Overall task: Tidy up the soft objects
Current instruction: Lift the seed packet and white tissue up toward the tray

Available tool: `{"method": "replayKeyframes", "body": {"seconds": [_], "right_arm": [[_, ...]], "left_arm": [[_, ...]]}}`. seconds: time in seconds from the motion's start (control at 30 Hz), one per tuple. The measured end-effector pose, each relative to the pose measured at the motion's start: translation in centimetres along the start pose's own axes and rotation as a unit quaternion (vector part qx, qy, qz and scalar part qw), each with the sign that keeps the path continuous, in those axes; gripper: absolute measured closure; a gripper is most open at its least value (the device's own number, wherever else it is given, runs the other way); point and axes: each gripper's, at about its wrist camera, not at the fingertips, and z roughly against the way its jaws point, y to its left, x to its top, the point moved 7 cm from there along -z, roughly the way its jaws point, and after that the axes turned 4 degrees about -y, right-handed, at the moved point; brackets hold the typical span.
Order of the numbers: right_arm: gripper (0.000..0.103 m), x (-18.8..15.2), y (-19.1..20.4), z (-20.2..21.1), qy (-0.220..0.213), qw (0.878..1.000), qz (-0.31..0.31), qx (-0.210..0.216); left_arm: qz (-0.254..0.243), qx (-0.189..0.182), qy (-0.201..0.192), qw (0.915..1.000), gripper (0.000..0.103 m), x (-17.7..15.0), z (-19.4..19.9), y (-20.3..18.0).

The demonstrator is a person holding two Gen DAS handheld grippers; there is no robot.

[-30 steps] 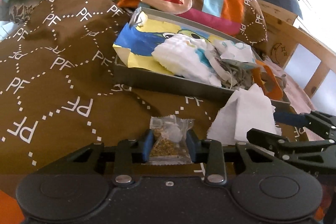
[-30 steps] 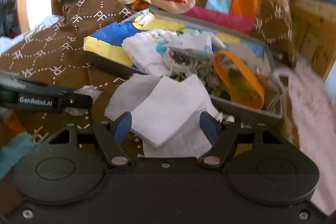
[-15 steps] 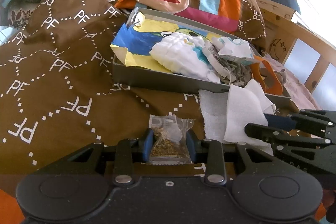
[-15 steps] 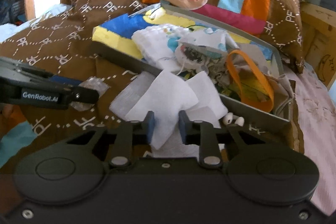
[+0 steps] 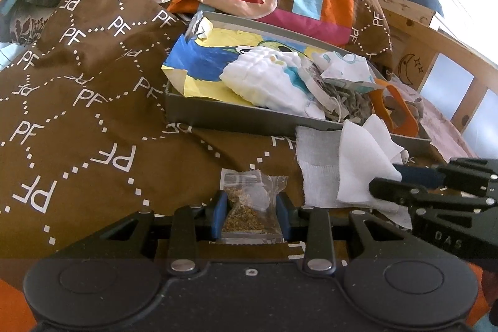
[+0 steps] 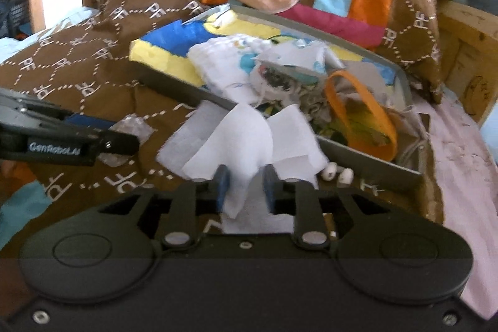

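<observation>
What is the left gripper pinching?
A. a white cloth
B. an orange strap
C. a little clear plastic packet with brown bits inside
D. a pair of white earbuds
C: in the left wrist view the left gripper has its blue pads against both sides of the small clear plastic packet of brown bits, while the white cloth lies off to the side.

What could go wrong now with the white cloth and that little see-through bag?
1. The right gripper has only a bunched fold of the white cloth between its jaws, which have just been opening, so the cloth might slip out or trail when lifted.
2. The cloth drapes over the grey tray's front edge, so pulling might drag it or nudge the two small white things beside it.
3. The left gripper pinches the clear packet; squeezing might crush what is inside.
</observation>
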Motion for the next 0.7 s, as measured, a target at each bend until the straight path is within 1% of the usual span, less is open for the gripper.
{"method": "replayKeyframes", "body": {"seconds": [0.03, 0.17, 0.3, 0.4, 0.43, 0.5, 0.53, 0.63, 0.7], "right_arm": [[0.063, 0.1, -0.4, 0.1, -0.003, 1.000, -0.009, -0.006], [0.062, 0.2, -1.0, 0.1, -0.007, 0.999, -0.035, 0.000], [0.063, 0.5, -0.2, 0.1, -0.025, 1.000, -0.004, 0.003], [0.065, 0.2, 0.4, -0.5, -0.014, 1.000, 0.000, 0.016], [0.074, 0.1, 0.5, -0.7, -0.008, 1.000, 0.000, 0.020], [0.086, 0.0, 0.7, -0.8, -0.003, 1.000, -0.001, 0.022], [0.090, 0.0, 0.7, -0.8, -0.003, 1.000, -0.001, 0.021], [0.098, 0.3, 1.1, -0.1, -0.016, 0.999, 0.005, 0.029], [0.099, 0.5, 1.7, 0.3, -0.025, 0.999, 0.020, 0.037]], "left_arm": [[0.000, 0.000, 0.000, 1.0000, 0.066, 0.0, 0.0, 0.0], [0.000, 0.001, 0.000, 1.0000, 0.066, 0.0, 0.0, 0.0], [0.002, 0.003, -0.003, 1.0000, 0.066, 0.0, 0.0, 0.0], [0.002, 0.007, -0.004, 1.0000, 0.067, 0.0, 0.0, 0.0], [0.001, 0.007, -0.004, 1.0000, 0.067, 0.0, 0.0, 0.0], [0.000, 0.007, -0.004, 1.0000, 0.067, -0.1, 0.1, 0.0], [-0.001, 0.007, -0.004, 1.0000, 0.067, -0.1, 0.1, 0.0], [-0.001, 0.007, -0.005, 1.0000, 0.068, -0.1, 0.1, 0.0], [0.000, 0.008, -0.005, 1.0000, 0.068, -0.1, 0.2, 0.0]]}}
